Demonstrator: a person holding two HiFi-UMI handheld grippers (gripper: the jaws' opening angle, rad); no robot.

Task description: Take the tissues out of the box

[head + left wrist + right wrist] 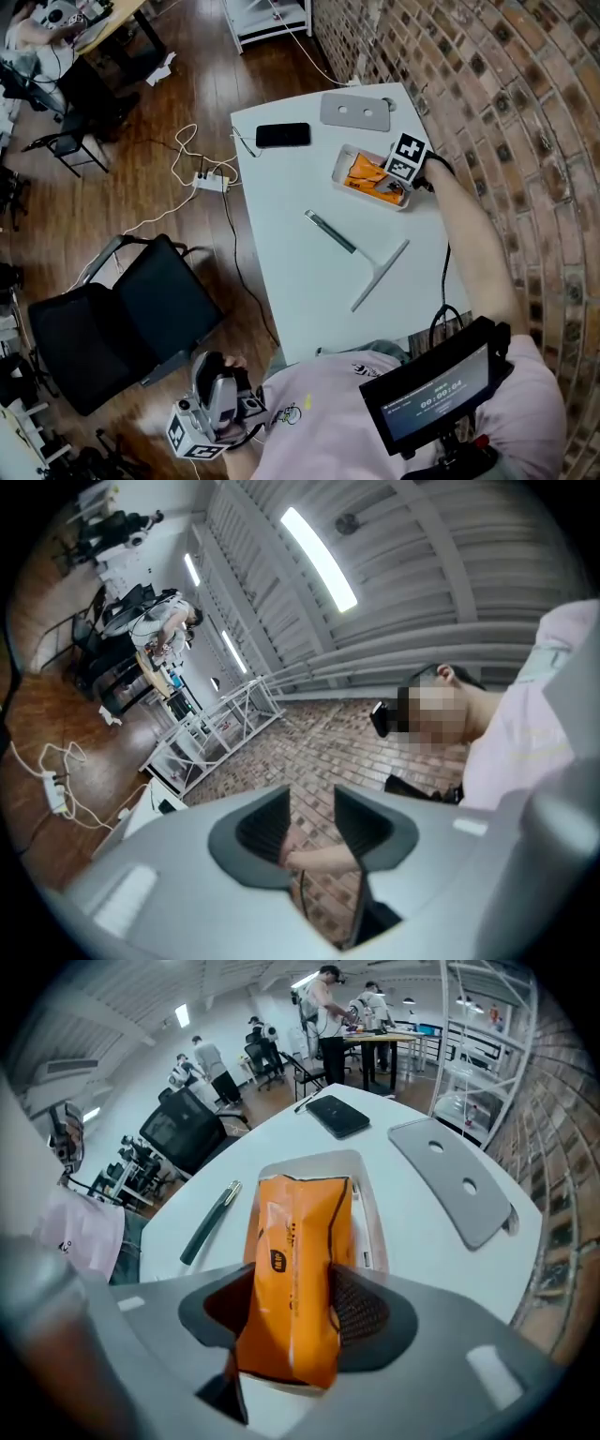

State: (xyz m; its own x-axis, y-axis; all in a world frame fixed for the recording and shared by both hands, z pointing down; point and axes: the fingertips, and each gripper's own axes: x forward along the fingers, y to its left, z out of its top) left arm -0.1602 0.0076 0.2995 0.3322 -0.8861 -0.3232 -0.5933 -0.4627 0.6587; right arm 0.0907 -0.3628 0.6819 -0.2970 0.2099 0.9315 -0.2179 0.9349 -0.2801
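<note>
My tissue pack (292,1269) is bright orange with thin black edging, its box (339,173) pale and see-through, the table (309,272) white. My right gripper (291,1312) is light grey, darker grey inside, and its cube bears black-and-white square markers. I also see a black phone (282,135), a flat grey plate (354,111), a dark green pen (208,1222), a red-brown brick wall (487,84) with pale mortar and a brown wooden floor (112,206).

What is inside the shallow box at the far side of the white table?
An orange tissue pack, clamped between the jaws of the right hand-held gripper. Whatever lies under the pack on the floor of the box is covered.
</note>
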